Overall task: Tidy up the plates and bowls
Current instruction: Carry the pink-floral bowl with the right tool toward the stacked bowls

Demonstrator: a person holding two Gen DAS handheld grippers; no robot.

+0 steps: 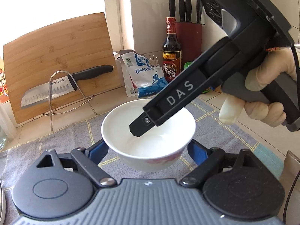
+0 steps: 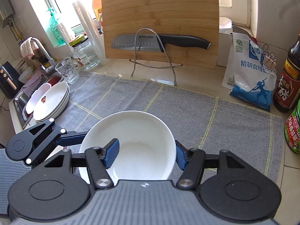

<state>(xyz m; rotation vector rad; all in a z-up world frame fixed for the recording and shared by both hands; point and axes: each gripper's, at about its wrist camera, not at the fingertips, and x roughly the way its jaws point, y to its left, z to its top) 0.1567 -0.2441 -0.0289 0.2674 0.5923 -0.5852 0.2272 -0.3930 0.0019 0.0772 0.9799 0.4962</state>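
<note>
A white bowl (image 1: 148,131) with a pink pattern on its side stands on the grey checked cloth (image 1: 56,136). My left gripper (image 1: 148,151) is open, its blue pads on either side of the bowl's outer wall. My right gripper (image 2: 146,154) straddles the bowl's (image 2: 138,136) right rim: one blue pad (image 2: 112,152) is inside the bowl, the other (image 2: 181,156) outside, still open. In the left wrist view the right gripper reaches down into the bowl from the upper right. A stack of white plates (image 2: 50,102) lies at the cloth's left edge by the sink.
A bamboo cutting board (image 2: 161,22) with a knife (image 2: 159,42) on a wire stand leans at the back. A salt bag (image 2: 249,73), vinegar bottle (image 2: 288,75) and green-labelled jar (image 2: 293,131) stand right. A glass (image 2: 66,70), jar (image 2: 84,54) and sink (image 2: 22,97) are left.
</note>
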